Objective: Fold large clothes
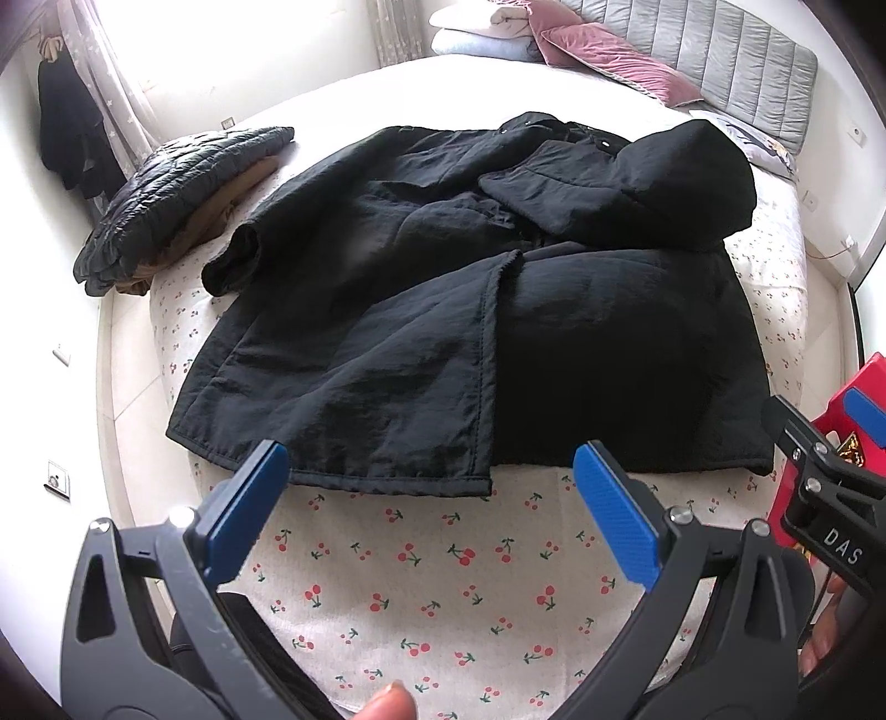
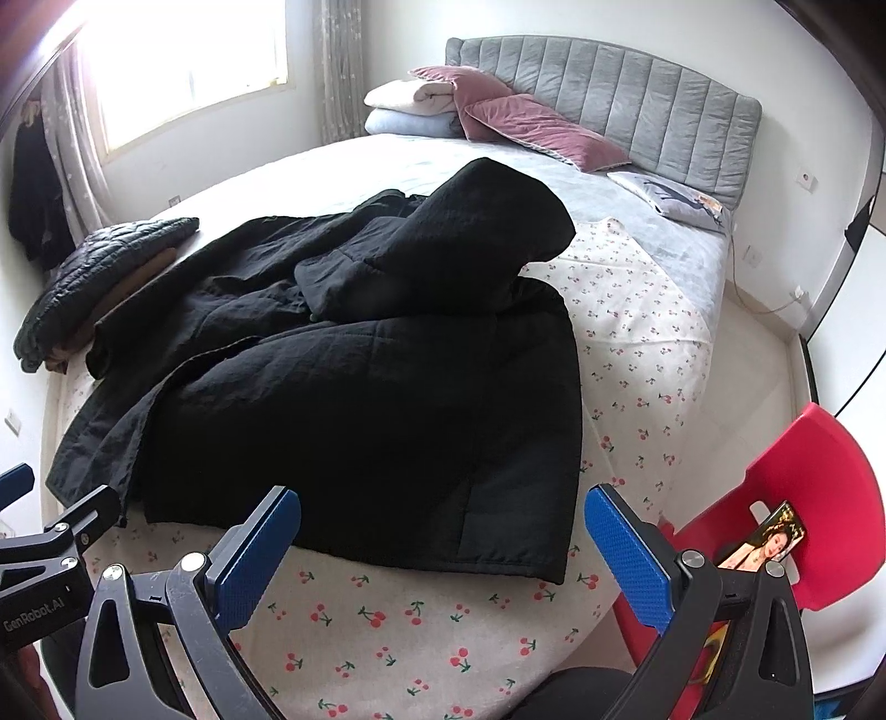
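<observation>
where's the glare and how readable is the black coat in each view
Left wrist view: the curtained window is blown out white, while the black coat keeps visible seams and wrinkles. Right wrist view: the window glares at upper left, the coat is mostly flat black, and fisheye bends the grey headboard.

Left gripper (image 1: 432, 512) held low, level, jaws spread wide, nothing between blue pads (image 1: 246, 512). Right gripper (image 2: 443, 548) just beside it, same height, jaws likewise wide apart, empty.
</observation>
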`<action>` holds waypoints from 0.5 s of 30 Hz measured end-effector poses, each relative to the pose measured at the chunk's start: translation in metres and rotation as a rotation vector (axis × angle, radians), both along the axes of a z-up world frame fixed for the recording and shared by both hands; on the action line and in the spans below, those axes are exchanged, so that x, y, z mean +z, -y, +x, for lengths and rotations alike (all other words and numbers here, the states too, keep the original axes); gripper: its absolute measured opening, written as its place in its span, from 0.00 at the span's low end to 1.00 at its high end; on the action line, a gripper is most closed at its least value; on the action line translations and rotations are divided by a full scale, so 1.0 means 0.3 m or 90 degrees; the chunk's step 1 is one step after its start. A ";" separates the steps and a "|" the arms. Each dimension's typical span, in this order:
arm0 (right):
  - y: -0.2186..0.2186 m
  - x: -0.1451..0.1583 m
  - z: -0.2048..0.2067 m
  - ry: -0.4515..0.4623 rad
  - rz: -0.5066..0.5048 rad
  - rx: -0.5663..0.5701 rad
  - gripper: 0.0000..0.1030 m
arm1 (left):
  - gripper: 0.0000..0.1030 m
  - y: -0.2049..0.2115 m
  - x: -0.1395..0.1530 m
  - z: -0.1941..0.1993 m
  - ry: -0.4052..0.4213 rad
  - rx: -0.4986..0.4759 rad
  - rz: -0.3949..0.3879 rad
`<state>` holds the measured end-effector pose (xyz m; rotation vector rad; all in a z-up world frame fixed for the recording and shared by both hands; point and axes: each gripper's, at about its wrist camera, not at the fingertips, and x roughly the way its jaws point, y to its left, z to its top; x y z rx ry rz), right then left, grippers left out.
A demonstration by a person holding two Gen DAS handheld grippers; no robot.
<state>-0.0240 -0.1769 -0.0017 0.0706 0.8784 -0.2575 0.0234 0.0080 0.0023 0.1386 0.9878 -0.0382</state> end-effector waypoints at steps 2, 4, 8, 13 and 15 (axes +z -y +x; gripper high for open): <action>0.000 -0.002 0.001 -0.002 0.000 0.000 1.00 | 0.99 -0.001 -0.001 0.002 0.000 0.000 -0.001; 0.001 -0.005 0.007 -0.004 0.000 0.002 1.00 | 1.00 0.000 -0.001 0.002 0.000 0.000 0.000; -0.005 -0.007 0.011 -0.006 -0.002 0.004 1.00 | 0.99 0.000 -0.003 0.005 -0.002 0.000 -0.002; -0.008 -0.011 0.013 -0.007 -0.002 0.004 1.00 | 0.99 0.000 -0.004 0.006 -0.001 0.000 -0.002; -0.009 -0.011 0.013 -0.007 -0.002 0.005 1.00 | 1.00 0.001 -0.004 0.007 -0.002 0.000 -0.002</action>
